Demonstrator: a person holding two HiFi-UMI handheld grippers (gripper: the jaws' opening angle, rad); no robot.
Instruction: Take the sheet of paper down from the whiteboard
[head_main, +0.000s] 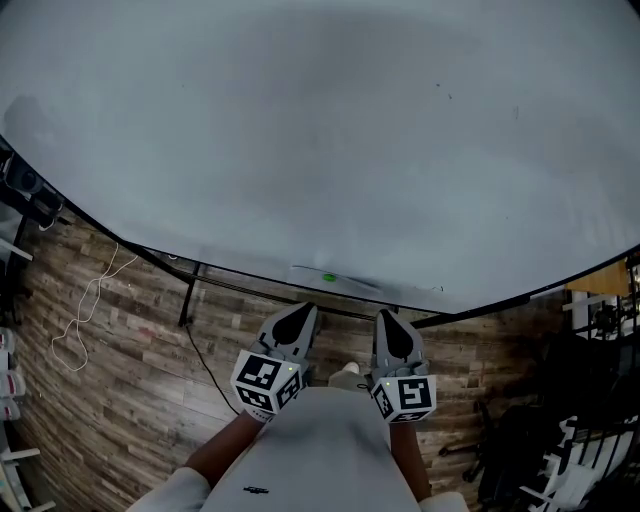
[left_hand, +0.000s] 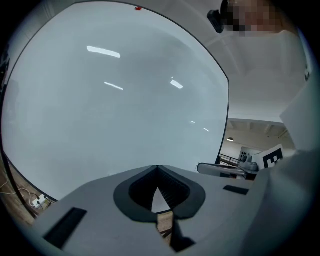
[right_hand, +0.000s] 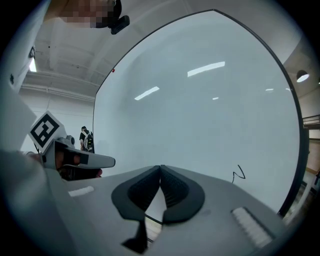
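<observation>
Head view: left tool (head_main: 303, 313) and right tool (head_main: 389, 319) closed, empty, facing a pale whiteboard (head_main: 320, 150), perhaps faintly smudged

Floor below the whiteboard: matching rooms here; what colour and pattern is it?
The floor is brown wood-grain planking, clearest in the head view.

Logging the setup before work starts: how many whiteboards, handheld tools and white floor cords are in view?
Whiteboard: 1
Tools, left tool and right tool: 2
White floor cord: 1
Total: 4
</observation>
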